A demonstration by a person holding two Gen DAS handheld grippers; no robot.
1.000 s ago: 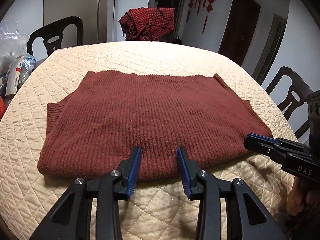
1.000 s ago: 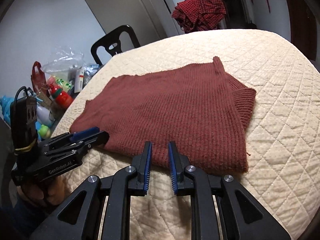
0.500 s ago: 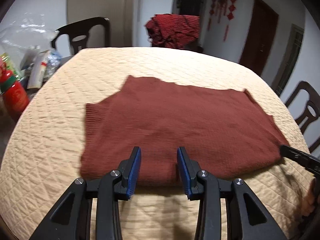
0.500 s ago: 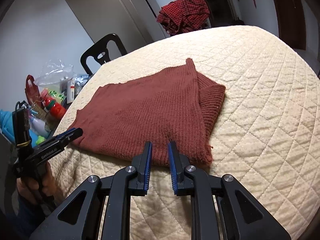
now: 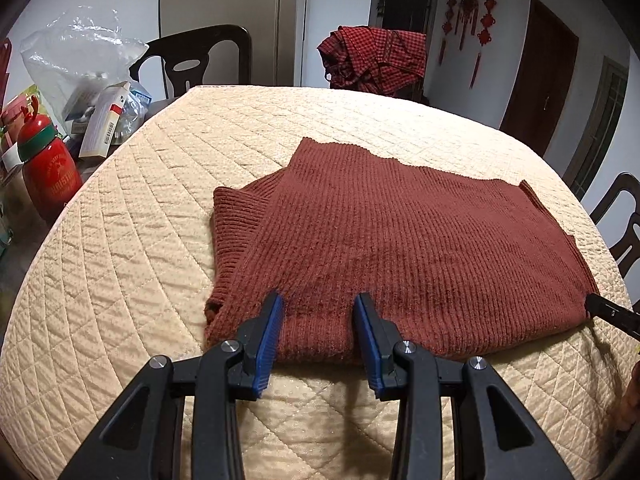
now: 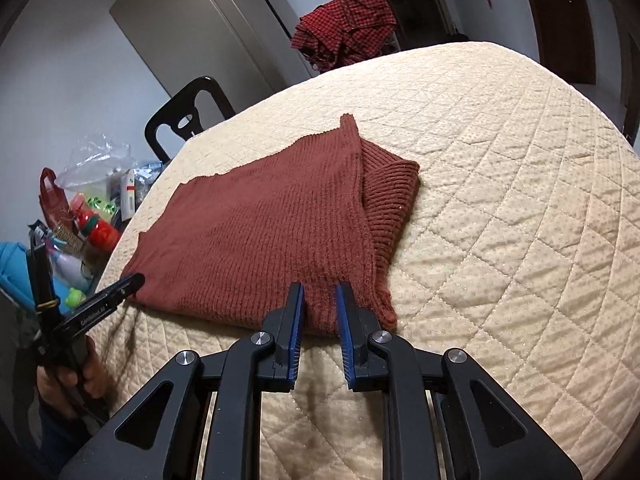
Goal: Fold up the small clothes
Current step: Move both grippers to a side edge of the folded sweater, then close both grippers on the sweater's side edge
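We are in the dining area of a home. A round table [image 5: 168,208] under a quilted beige cover is ringed by dark wooden chairs [image 5: 196,60], one draped with a red checked garment [image 5: 372,60]. Red knot ornaments [image 5: 468,8] hang by a brown door [image 5: 540,72].

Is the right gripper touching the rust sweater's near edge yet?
Cannot tell. In the right wrist view the right gripper overlaps the sweater edge, jaws parted, but contact or hovering isn't clear.
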